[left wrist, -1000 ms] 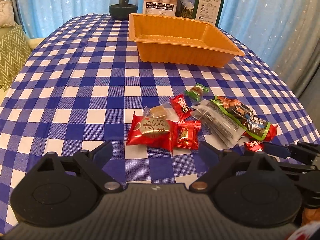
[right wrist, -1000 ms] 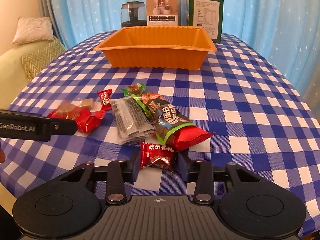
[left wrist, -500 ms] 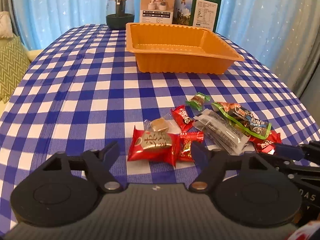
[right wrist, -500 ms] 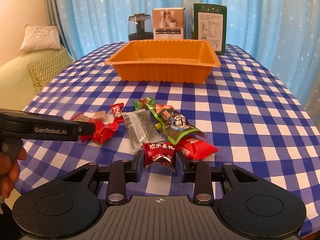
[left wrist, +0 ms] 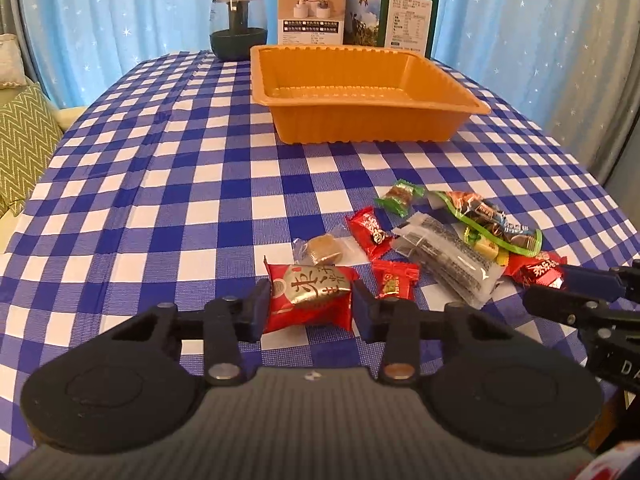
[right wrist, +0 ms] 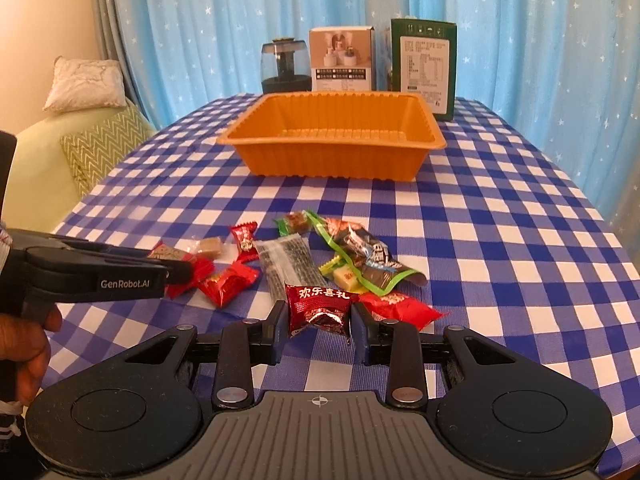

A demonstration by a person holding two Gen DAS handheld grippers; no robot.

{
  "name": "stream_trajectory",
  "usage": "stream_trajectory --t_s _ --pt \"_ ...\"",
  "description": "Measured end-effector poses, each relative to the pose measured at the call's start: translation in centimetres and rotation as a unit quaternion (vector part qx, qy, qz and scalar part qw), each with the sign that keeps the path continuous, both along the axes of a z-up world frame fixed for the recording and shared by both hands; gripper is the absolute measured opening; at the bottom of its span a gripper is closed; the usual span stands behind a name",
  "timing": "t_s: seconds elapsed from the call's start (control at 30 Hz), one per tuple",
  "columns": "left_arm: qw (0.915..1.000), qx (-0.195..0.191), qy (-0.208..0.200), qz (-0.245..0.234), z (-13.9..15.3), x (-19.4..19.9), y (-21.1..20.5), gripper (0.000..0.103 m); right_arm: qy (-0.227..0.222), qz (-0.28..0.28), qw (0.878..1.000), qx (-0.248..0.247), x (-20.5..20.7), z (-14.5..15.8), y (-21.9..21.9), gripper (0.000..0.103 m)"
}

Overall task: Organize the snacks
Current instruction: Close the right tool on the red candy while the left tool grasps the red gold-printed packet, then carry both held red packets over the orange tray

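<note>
An empty orange tray stands far back on the blue checked cloth. Loose snacks lie in a near heap: a green candy, a dark bag with a green edge, a clear packet of dark sticks and small red candies. My left gripper is closing, and its pads touch both sides of a red packet with a gold label. My right gripper is shut on a red candy packet, held just above the cloth.
Behind the tray stand a dark jar, a white box and a green box. A sofa with cushions is to the left of the table. Blue curtains hang behind. A hand grips the left gripper's handle.
The left jaws have come in from wide apart onto the red and gold packet. The right gripper keeps its red candy and has barely shifted.
</note>
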State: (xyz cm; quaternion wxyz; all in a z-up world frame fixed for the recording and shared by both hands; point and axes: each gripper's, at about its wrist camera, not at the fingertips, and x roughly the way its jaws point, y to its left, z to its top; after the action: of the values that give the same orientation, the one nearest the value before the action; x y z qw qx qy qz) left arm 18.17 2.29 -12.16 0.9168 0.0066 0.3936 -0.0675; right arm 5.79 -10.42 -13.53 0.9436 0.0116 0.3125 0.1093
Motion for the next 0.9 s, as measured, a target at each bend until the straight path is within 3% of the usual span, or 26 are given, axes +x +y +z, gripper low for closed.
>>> stream_trajectory --t_s 0.33,0.53,0.9 --pt "0.9991 -0.009 -0.04 -0.006 3.8 2.2 -1.0 0.039 -0.025 -0.007 1.0 0.016 2.3 2.0 -1.6 0.034" --pt "0.9973 -0.009 -0.073 -0.008 6.2 6.7 -1.7 0.039 -0.052 -0.01 0.999 0.012 7.7 4.2 -3.3 0.034" --pt "0.9959 -0.027 -0.085 -0.009 6.8 15.0 -3.2 0.039 -0.059 -0.019 0.998 0.03 18.2 6.1 -4.7 0.034"
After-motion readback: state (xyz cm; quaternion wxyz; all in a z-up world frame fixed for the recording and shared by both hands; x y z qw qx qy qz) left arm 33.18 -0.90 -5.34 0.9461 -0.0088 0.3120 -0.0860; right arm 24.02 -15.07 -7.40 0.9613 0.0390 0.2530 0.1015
